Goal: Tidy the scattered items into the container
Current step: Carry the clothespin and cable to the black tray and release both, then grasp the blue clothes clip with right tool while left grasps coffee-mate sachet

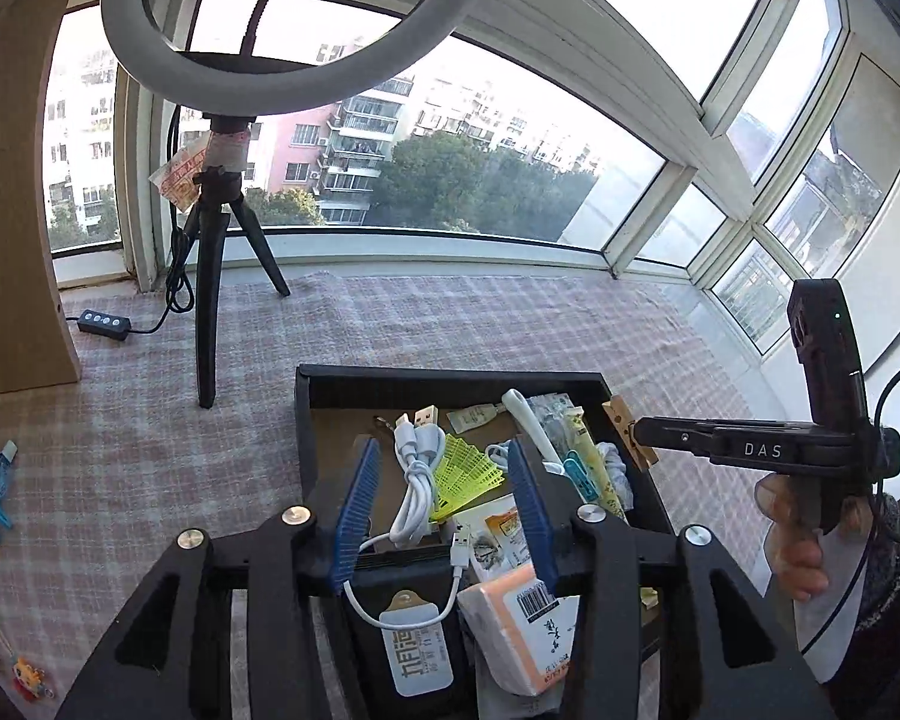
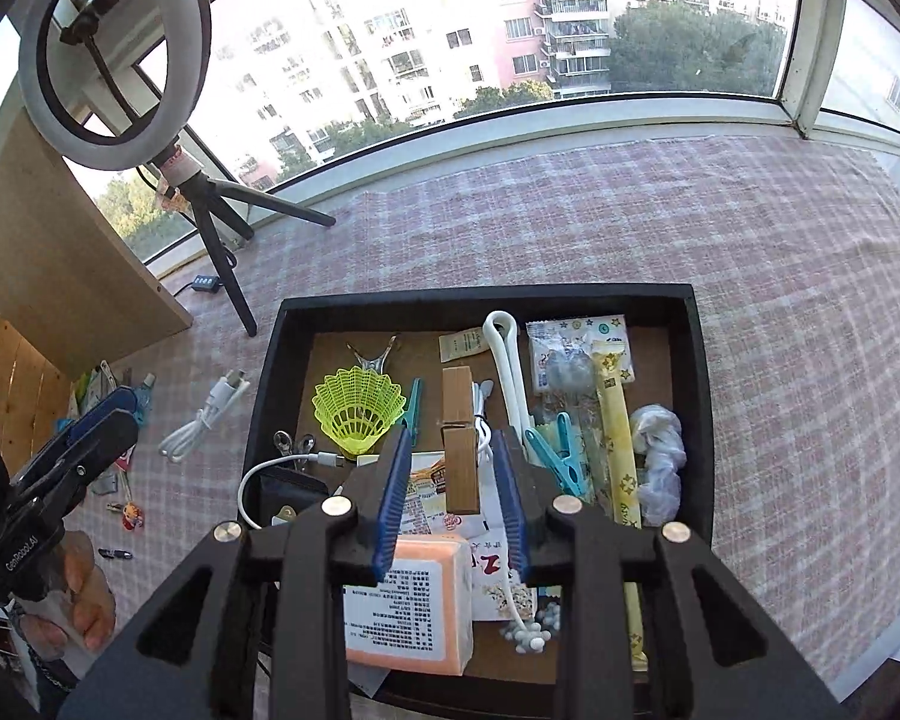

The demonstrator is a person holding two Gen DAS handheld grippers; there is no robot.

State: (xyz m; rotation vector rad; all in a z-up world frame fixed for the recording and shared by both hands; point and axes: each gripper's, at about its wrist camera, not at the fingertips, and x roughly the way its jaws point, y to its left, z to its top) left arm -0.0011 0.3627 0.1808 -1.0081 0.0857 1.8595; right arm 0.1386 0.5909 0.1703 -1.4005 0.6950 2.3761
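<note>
**A:** Since the black tray is the target, where does it sit?

**B:** On the checked surface, mid-cloth, directly below both grippers. It holds a yellow shuttlecock, a blue clothespin, an orange tissue pack and sachets.

**A:** Right gripper?

**B:** Jaws wide apart, pointing down into the tray. A wooden clothespin is in the gap, clear of both blue pads, so there's no grip. Can't tell whether it rests on the tray floor.

**A:** Left gripper?

**B:** Jaws also spread wide and holding nothing. In the left wrist view a white cable coil shows between the pads and touches neither.

**A:** Anything outside the tray?

**B:** Small items lie scattered on the cloth to its left. A ring light on a tripod stands by the window.
</note>
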